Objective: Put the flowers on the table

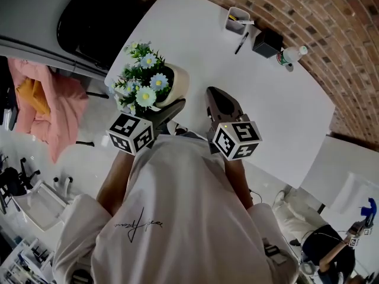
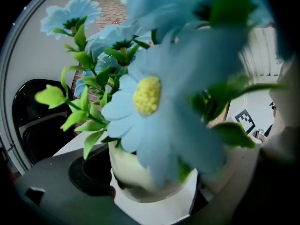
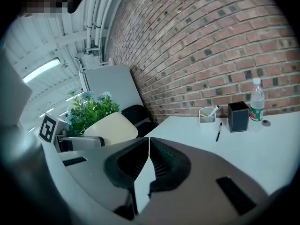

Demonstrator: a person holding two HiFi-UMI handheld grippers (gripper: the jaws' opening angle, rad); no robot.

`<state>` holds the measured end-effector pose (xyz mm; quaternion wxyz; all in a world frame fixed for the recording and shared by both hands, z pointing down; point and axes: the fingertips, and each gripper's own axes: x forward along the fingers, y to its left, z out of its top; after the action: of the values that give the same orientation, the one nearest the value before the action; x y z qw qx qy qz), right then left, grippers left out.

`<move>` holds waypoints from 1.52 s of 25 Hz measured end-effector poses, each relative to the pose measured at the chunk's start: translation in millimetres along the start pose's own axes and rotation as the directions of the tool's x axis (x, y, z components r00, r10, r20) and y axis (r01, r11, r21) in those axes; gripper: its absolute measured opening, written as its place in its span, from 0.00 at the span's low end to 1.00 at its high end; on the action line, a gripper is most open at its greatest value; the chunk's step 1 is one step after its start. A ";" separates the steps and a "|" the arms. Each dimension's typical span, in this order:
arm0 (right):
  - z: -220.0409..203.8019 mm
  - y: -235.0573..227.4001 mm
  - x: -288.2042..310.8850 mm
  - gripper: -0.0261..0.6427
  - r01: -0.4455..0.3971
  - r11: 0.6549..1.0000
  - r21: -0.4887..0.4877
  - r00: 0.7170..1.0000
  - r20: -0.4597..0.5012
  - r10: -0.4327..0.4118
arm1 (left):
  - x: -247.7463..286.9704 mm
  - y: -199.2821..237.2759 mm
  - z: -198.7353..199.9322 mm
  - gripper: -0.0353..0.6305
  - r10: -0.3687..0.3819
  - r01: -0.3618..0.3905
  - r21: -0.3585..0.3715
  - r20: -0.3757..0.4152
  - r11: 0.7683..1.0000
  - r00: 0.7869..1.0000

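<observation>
flowers (image 1: 145, 78) held up at the surface (image 1: 266, 99) corner
left gripper (image 1: 169, 108) jaws were clamped on their smooth, rounded cream pot (image 1: 177, 78), soft pale blue petals on top; right gripper (image 1: 214, 94) ribbed jaws sat pressed together, empty.

Take the table (image 1: 195, 40) as your landmark: its top is smooth, matt white. At its near edge, the flowers (image 1: 144, 81) have matt, felt-like pale blue petals and plastic-looking green leaves. They sit in a smooth cream pot (image 1: 179, 83) with a faint sheen. Your right gripper (image 3: 149, 146) is matt grey plastic with ribbed black pads. Behind the table runs a rough brick wall (image 1: 331, 16). On its far end stands a clear plastic bottle (image 1: 291, 55). Left of the table is crumpled pink cloth (image 1: 50, 108).
</observation>
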<state>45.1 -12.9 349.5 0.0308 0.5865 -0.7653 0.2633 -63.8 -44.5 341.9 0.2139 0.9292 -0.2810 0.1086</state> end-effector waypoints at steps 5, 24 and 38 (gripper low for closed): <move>13.0 0.1 18.1 0.08 -0.022 0.999 -0.039 1.000 -0.010 0.022 | 4.6 16.6 6.2 0.82 0.021 -0.021 0.003 0.007 1.000 1.000; 13.4 -19.0 66.5 0.08 -0.014 0.999 -0.031 0.996 -0.083 0.011 | 46.7 71.8 14.2 0.82 0.044 -0.045 -0.030 -0.041 0.999 0.998; 8.0 -38.5 84.0 0.08 0.034 0.999 0.017 0.992 -0.122 -0.031 | 84.1 106.2 7.5 0.82 0.042 -0.047 -0.047 -0.106 0.998 0.993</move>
<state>56.3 -97.2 386.7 0.0762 0.5820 -0.7499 0.3053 -54.8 -167.7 398.1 0.2488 0.9101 -0.2927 0.1551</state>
